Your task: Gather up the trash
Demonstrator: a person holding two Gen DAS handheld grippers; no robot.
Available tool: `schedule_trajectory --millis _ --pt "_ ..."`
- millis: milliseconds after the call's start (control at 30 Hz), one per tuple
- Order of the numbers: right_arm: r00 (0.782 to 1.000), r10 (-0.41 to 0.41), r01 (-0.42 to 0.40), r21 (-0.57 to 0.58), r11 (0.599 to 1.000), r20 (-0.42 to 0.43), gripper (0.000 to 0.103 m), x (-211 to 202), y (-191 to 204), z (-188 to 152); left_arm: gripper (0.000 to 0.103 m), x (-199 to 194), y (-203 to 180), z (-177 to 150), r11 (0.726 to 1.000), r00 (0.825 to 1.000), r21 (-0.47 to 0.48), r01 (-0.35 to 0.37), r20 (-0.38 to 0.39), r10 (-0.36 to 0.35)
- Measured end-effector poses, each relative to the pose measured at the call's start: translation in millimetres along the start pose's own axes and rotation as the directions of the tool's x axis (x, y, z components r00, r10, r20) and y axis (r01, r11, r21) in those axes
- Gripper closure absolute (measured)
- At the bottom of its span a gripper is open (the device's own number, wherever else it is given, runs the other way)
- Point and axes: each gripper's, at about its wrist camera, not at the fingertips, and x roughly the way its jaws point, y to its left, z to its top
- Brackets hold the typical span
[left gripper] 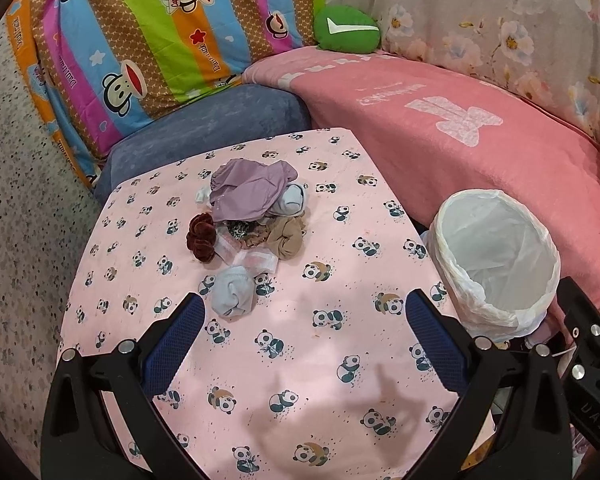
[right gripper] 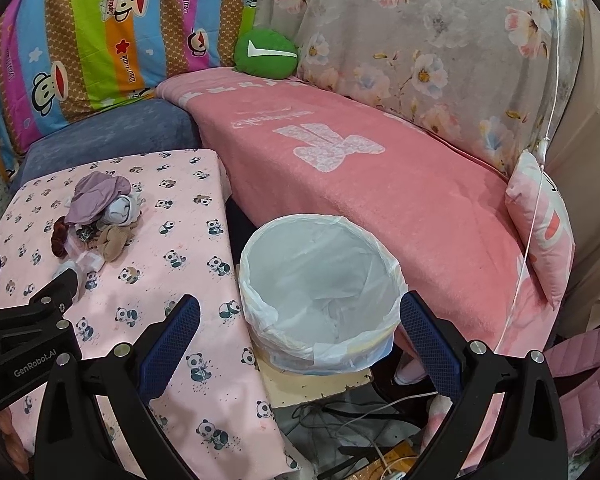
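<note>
Left gripper (left gripper: 304, 328): my fingers stand wide apart and hold nothing. I hover them low over the table (left gripper: 380, 392), just short of the pile, so I can push forward onto the nearest piece.

Right gripper (right gripper: 300, 332): spread wide too, and empty. I keep it over the bin's near rim, likely so it stays out of the left one's way while remaining ready at the drop point.

Trash pile (left gripper: 248, 216): heaped near the middle of the table on the panda-print cloth. It holds a crumpled purple piece (left gripper: 248, 188) on top, a dark red scrunchie (left gripper: 200, 236) at its left edge, a tan bundle (left gripper: 284, 236) on its right, and clear wrappers (left gripper: 256, 258) beneath.

Nearest piece: a pale blue wad (left gripper: 234, 290) lying apart from the heap on my side, just beyond my left fingertip. It looks soft, so it should pinch easily.

Bin (right gripper: 320, 292): lined with a white bag and looking empty. It stands just beside the table's right edge, between table and pink couch (right gripper: 380, 184), a short carry from the pile.

Progress: I judge nothing collected yet.

Risk: closing low may snag the tablecloth along with the wad.
</note>
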Motion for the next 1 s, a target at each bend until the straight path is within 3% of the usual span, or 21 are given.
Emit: schedule_trajectory --millis 1000 --pt "1.000 -0.019 0.019 0.010 1.000 -0.001 0.005 -1.2 -1.7 6.0 0.007 -1.8 -4.8 6.7 1.000 1.000 -0.005 0.018 0.009 -0.018"
